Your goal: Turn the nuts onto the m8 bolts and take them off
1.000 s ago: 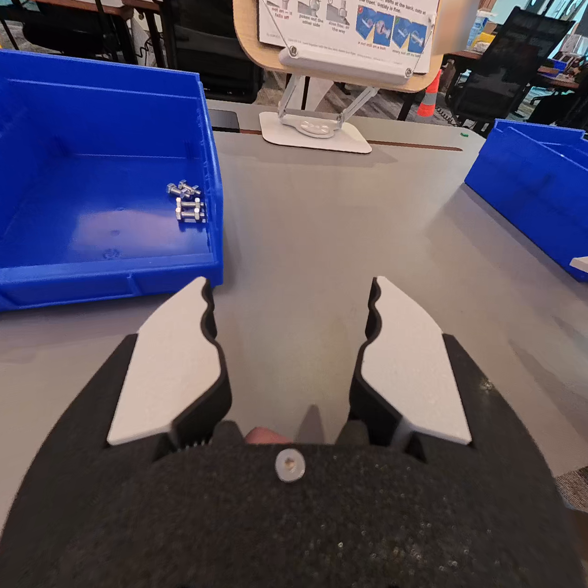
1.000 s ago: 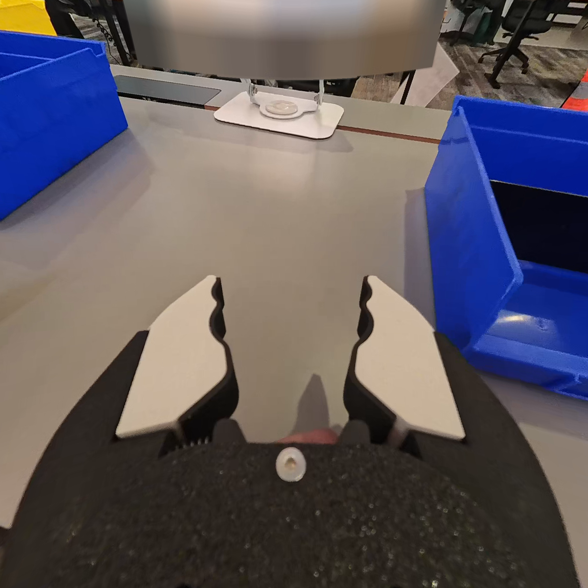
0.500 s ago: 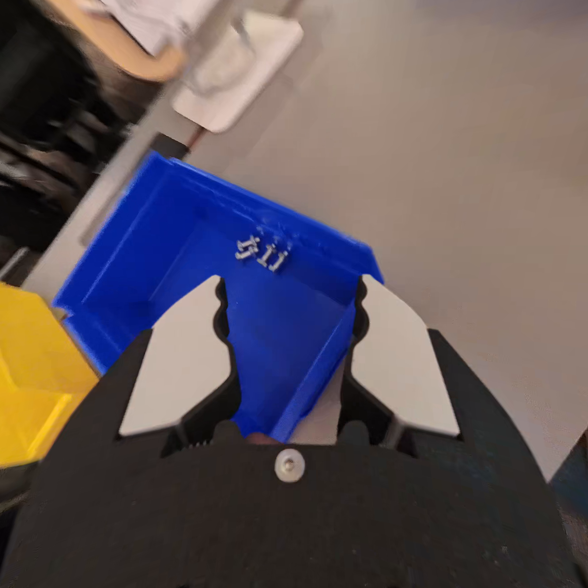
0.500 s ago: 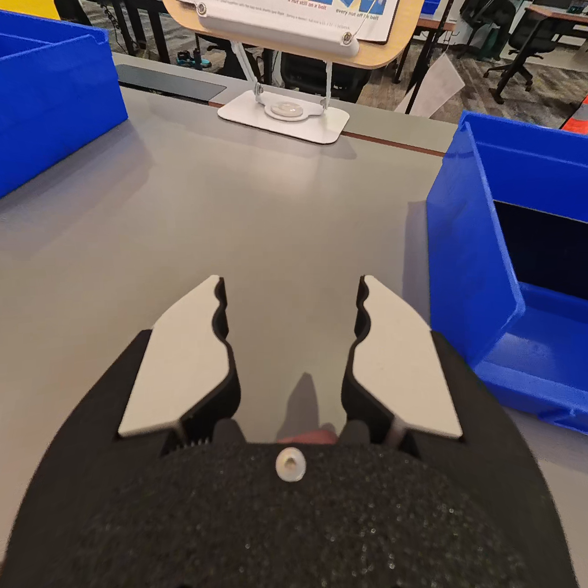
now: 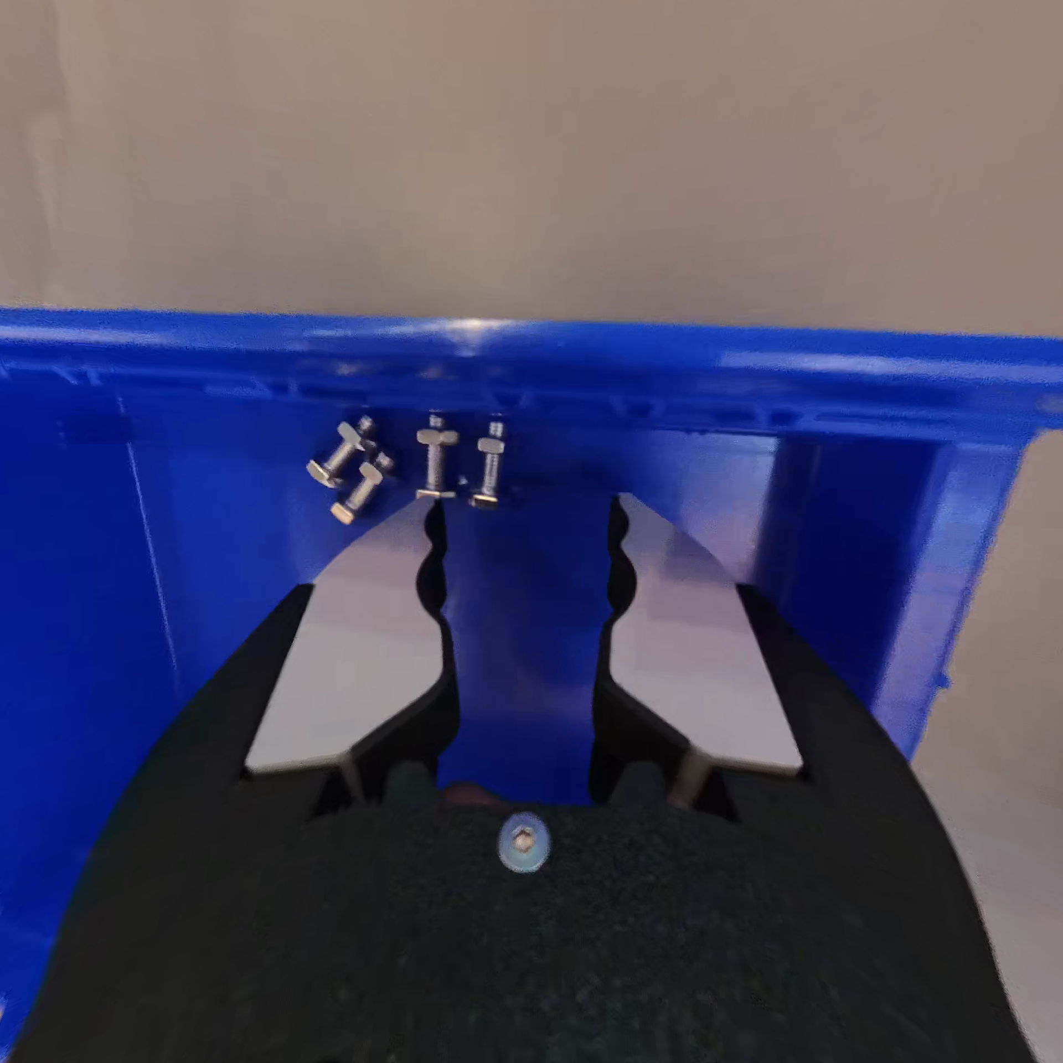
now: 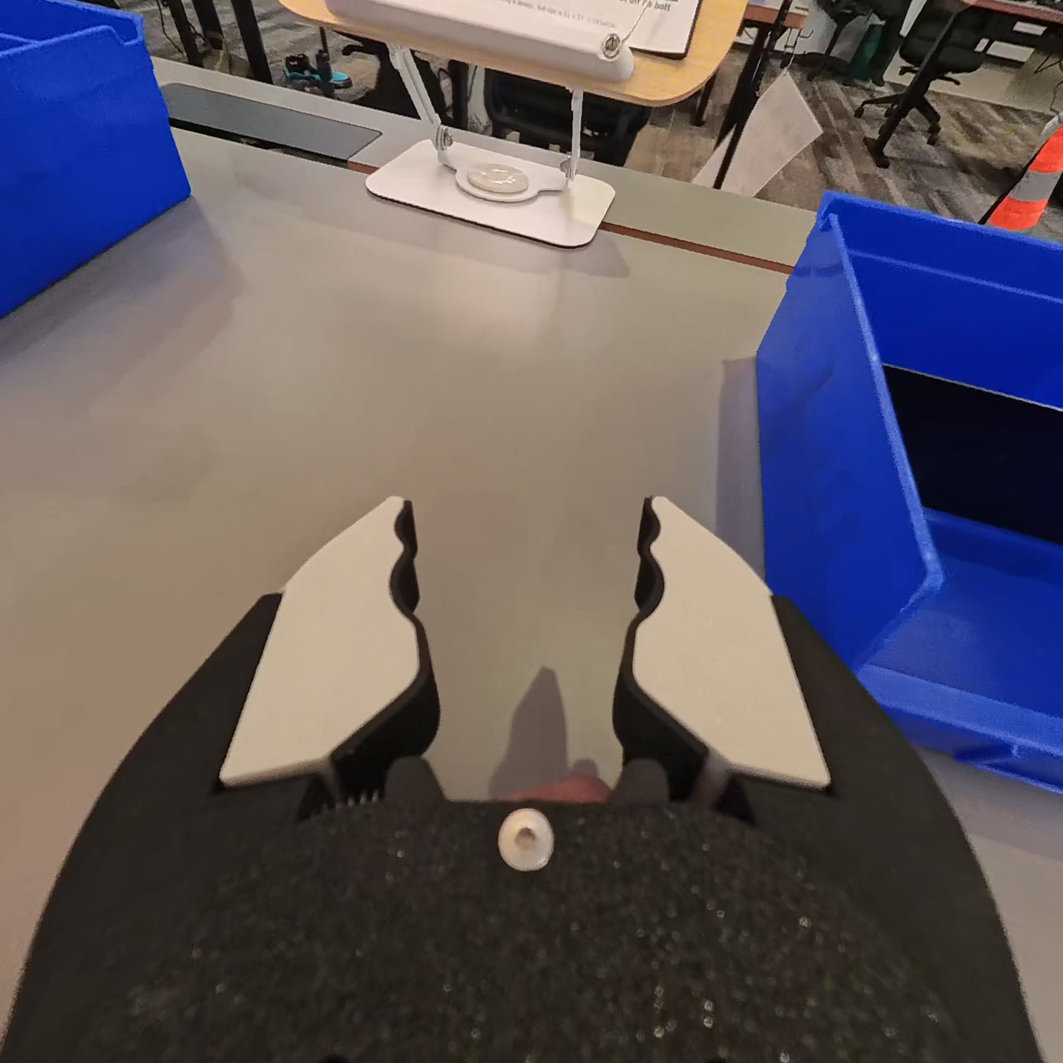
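Since half a second ago the left gripper (image 5: pixel 526 506) has swung over the deep blue plastic bin (image 5: pixel 575 356) and now points down into it, jaws spread wide with nothing between them. Four small silver steel bolts with nuts on them (image 5: pixel 402 466) lie in a loose cluster against the bin's far wall at about 11 o'clock from the fingertips, the nearest bolt head just beside the left fingertip. In the right wrist view, the right gripper (image 6: pixel 526 506) hangs over the grey tabletop (image 6: pixel 460 374), also wide and empty, with a second blue plastic bin (image 6: pixel 834 517) at 2 o'clock and a white stand (image 6: pixel 489 195) at 12 o'clock.
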The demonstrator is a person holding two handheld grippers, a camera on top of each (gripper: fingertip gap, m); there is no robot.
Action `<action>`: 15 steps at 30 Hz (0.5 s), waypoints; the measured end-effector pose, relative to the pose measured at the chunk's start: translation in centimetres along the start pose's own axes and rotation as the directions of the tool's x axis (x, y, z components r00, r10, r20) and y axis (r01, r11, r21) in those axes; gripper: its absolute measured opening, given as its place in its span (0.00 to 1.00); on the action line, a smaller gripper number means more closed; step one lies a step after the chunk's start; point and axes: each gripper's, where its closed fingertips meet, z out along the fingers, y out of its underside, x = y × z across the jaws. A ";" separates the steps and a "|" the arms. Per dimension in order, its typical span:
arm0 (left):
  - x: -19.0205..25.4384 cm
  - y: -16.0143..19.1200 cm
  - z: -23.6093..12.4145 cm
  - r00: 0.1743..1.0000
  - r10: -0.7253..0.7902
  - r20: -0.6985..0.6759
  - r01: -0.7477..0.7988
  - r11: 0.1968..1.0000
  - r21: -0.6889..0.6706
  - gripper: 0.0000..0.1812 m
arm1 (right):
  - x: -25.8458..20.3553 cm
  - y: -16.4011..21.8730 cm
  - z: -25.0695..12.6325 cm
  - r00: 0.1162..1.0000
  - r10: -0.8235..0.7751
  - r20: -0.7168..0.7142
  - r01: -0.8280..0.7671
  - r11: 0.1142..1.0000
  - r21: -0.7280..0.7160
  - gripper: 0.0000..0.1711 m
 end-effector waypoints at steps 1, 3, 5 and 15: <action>0.0 0.0 0.3 1.000 -0.004 -0.016 0.004 1.000 0.000 0.30 | 0.2 0.0 0.0 1.000 0.004 -0.004 -0.004 1.000 0.000 0.43; -0.1 -0.1 0.7 0.999 -0.019 -0.033 0.019 1.000 0.007 0.30 | 0.6 0.0 -0.1 1.000 0.009 -0.010 -0.009 1.000 0.001 0.43; -0.4 -0.3 0.9 0.999 -0.012 -0.045 0.013 1.000 0.016 0.28 | 1.0 -0.1 -0.2 1.000 0.012 -0.013 -0.012 1.000 0.001 0.42; -0.1 0.0 1.6 0.986 -0.042 -0.164 0.047 0.999 0.021 0.19 | 0.7 -0.2 -0.1 1.000 0.007 0.007 -0.007 1.000 -0.012 0.40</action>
